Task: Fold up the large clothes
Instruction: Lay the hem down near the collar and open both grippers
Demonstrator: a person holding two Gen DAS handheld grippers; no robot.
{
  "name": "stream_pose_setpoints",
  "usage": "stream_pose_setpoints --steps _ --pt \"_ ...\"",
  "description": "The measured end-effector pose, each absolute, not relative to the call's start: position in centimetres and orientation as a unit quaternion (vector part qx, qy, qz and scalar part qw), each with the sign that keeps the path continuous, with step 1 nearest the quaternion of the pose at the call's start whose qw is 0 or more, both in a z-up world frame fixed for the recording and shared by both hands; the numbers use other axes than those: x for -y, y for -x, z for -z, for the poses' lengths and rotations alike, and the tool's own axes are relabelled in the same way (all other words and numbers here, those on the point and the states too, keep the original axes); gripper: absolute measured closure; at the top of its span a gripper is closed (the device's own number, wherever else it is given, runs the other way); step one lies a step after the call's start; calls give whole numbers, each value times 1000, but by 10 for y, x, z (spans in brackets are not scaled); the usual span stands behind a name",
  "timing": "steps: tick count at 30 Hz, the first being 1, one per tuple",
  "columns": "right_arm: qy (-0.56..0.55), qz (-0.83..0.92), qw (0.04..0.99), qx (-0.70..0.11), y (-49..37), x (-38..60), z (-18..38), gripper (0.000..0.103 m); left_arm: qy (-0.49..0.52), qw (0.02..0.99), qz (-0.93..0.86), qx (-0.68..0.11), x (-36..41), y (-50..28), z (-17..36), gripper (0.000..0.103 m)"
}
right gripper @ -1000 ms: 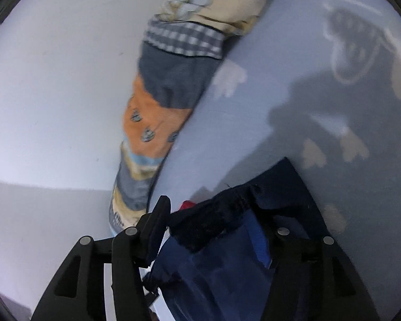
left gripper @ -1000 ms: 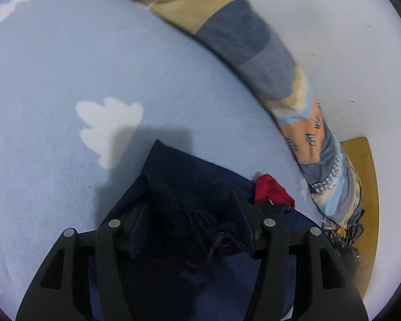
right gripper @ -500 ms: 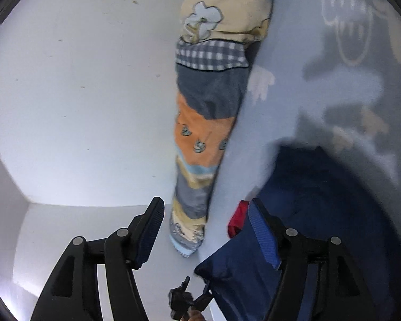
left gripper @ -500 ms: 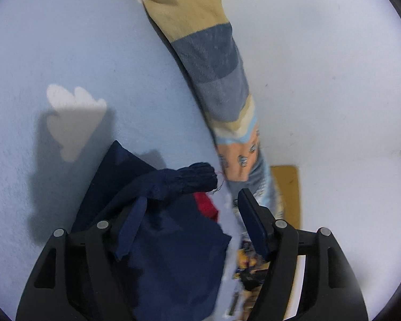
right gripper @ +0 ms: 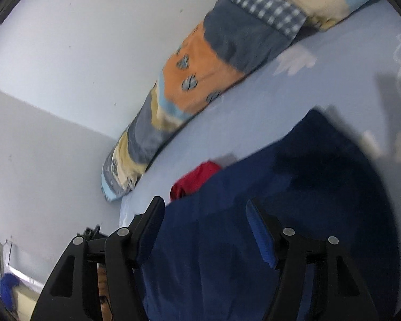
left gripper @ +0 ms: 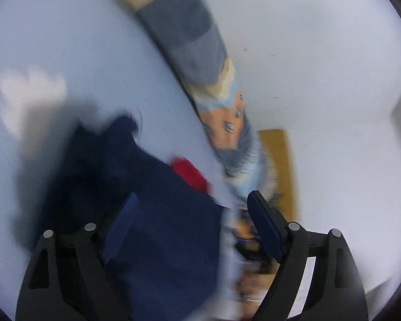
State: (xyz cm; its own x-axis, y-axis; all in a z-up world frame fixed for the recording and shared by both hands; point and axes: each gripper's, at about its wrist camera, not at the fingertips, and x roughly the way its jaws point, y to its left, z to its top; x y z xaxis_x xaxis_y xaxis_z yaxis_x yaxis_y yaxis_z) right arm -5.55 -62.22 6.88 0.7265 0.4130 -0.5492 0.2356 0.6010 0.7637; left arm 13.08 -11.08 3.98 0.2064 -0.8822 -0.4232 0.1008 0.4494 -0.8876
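Across the whole left of the left wrist view I see the pale blue bedsheet, a patchwork bolster along the wall, and the navy garment heaped at lower centre over a red cloth. Garment looks soft, limp and light, likely to slump, so I judge hems or corners the best hold. Left gripper spreading wider with cloth below, unpinched; right gripper narrowing, fabric between its fingers, apparently no pinch yet.
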Motion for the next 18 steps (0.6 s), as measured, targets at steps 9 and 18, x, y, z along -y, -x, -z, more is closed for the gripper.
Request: stream_pose_setpoints --steps 9,18 --pt "-349 61 849 -393 32 650 -62 44 202 794 291 -494 158 -143 -44 19" --pt "-281 145 837 -448 41 669 -55 92 71 841 192 -500 154 -133 -38 48"
